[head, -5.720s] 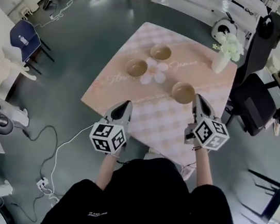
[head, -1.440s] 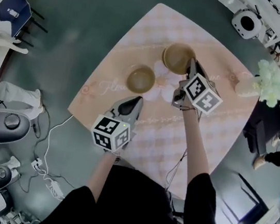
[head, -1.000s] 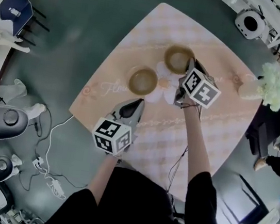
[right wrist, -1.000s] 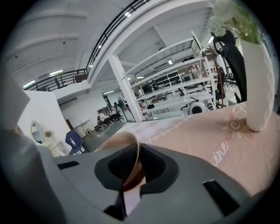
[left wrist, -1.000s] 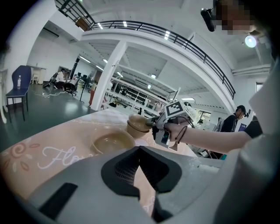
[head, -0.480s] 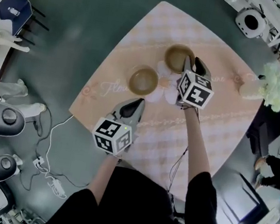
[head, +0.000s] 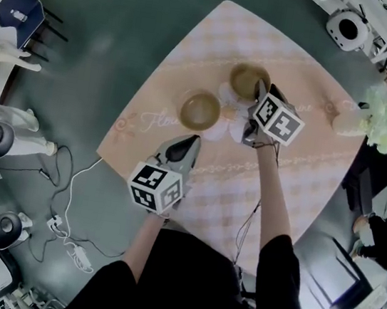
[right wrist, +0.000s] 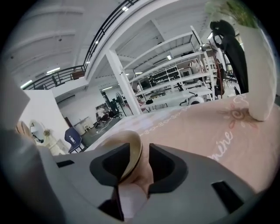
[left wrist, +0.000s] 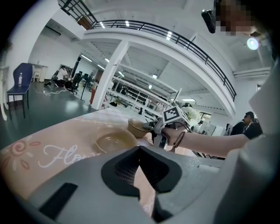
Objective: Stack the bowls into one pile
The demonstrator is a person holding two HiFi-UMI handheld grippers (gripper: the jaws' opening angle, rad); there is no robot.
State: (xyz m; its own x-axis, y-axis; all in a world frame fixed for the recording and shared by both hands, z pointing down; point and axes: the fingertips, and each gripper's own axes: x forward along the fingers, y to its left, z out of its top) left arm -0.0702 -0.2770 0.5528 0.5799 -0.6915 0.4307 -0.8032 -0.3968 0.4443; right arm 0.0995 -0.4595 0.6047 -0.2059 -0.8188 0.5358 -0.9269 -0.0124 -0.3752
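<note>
On the pink table (head: 300, 166) a tan bowl (head: 248, 80) stands at the far side, and a second tan bowl (head: 201, 110) to its left and nearer. My right gripper (head: 259, 94) is at the far bowl's near rim. In the right gripper view its jaws are opening around that rim (right wrist: 131, 151), with a gap on the right side. No third bowl shows on its own. My left gripper (head: 190, 141) hovers short of the nearer bowl (left wrist: 116, 141), shut and empty.
A white vase of flowers (head: 372, 116) stands at the table's right corner, and it also shows in the right gripper view (right wrist: 258, 65). The table's near left edge (head: 123, 168) drops to a grey floor with cables (head: 64, 203).
The bowl that stood alone at the right several seconds ago is gone from there. Over the last second my right gripper has stayed at the far bowl's rim. The left gripper has not moved.
</note>
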